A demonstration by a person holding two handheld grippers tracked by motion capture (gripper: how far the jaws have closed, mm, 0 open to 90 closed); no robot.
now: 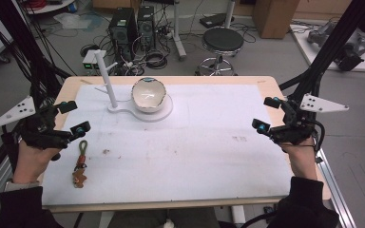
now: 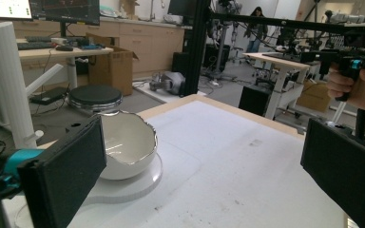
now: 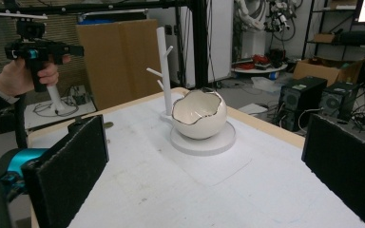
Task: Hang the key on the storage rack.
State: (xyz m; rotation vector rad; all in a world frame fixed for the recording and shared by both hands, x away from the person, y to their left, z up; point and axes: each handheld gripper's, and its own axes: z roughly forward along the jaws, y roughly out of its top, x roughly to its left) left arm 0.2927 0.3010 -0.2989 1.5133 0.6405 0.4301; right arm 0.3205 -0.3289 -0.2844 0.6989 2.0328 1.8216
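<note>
A white bowl [image 1: 148, 94] with a jagged, eggshell-like rim sits on a round white base [image 1: 167, 112] at the back of the table, left of centre. A white post [image 1: 105, 78] with short pegs rises from the same base beside it. A keychain [image 1: 81, 164] with a green loop and a brown charm lies near the table's front left. My left gripper [image 1: 74, 117] hovers just above and behind the keychain, open and holding nothing. My right gripper [image 1: 266, 114] is open at the table's right edge, also holding nothing. The bowl [image 2: 126, 142] [image 3: 199, 114] lies ahead of both sets of jaws.
A white mat [image 1: 204, 142] covers most of the wooden table [image 1: 266, 81]. Beyond the far edge stand a black stool [image 1: 222, 40], computer towers [image 1: 123, 28] and a cardboard box [image 1: 271, 16]. Black frame struts [image 1: 328, 42] flank both sides.
</note>
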